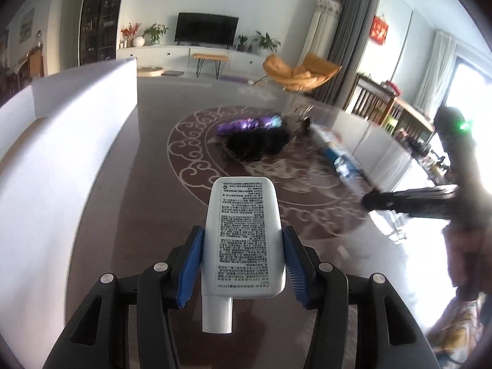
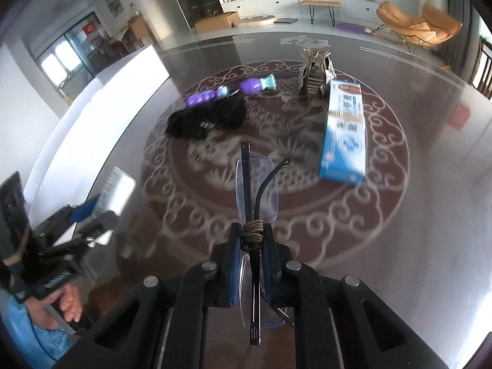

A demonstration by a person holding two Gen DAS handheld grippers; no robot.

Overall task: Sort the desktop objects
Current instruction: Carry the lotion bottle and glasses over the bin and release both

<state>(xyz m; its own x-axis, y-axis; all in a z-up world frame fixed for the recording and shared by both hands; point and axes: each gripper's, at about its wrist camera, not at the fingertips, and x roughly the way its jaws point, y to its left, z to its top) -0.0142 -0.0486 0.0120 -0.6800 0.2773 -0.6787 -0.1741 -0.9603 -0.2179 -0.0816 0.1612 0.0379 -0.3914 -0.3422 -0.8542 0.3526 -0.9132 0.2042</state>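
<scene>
The left gripper [image 1: 243, 255] pinched a white sunscreen tube [image 1: 244, 240] across its width between the blue pads [image 1: 189, 269], the tube's long axis running along the fingers, cap toward the camera, held above the glass desk [image 1: 129, 184]. The right gripper [image 2: 250, 258] was pressed tight on folded rimless glasses [image 2: 256, 196], their temples pointing away from the fingers. Remaining items, a black cloth [image 2: 206, 120], purple toy [image 2: 229, 90] and blue box [image 2: 344, 135], lay toward the desk's middle, nearer the right hand.

A black TV [image 1: 206, 28] is sitting on a long white cabinet [image 1: 172, 55] at the far wall. An orange chair [image 1: 299, 72] is standing right. Sunlight is shining through the right window [image 1: 470, 86].
</scene>
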